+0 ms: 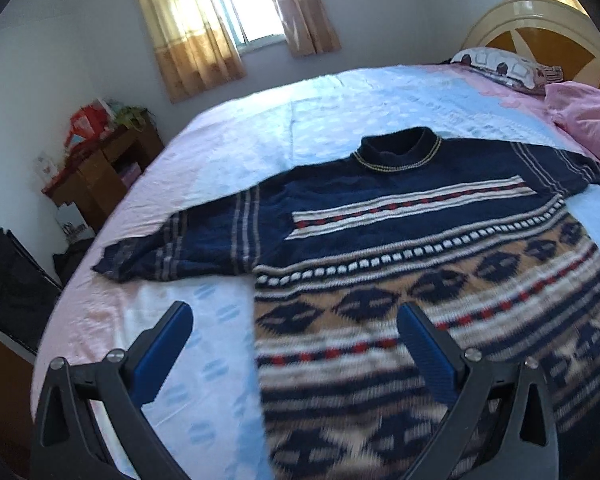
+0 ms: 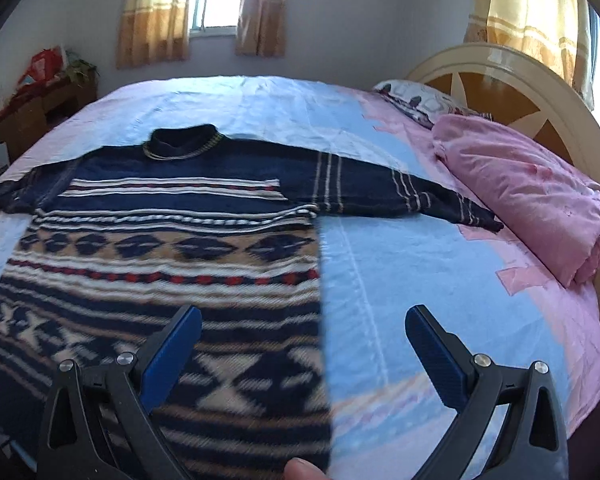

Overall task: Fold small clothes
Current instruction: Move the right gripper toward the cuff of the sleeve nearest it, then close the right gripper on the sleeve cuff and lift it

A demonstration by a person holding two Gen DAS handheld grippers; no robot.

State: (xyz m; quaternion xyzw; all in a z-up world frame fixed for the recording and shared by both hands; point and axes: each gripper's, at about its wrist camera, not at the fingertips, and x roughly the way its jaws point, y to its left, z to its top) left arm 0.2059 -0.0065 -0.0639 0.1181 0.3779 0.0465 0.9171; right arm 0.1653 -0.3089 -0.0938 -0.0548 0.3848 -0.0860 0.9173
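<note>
A navy, tan and white patterned sweater (image 1: 400,240) lies flat on the bed, collar away from me, both sleeves spread out to the sides. It also shows in the right wrist view (image 2: 172,232). My left gripper (image 1: 296,316) is open and empty, above the sweater's lower left edge, one finger over the sheet and one over the knit. My right gripper (image 2: 304,320) is open and empty, above the sweater's lower right edge, its left finger over the knit and its right finger over the sheet.
The bed sheet (image 1: 228,140) is light blue and pink. A folded pink quilt (image 2: 532,192) and a pillow (image 2: 416,100) lie by the headboard (image 2: 500,80) at right. A wooden cabinet (image 1: 100,168) stands at left beyond the bed.
</note>
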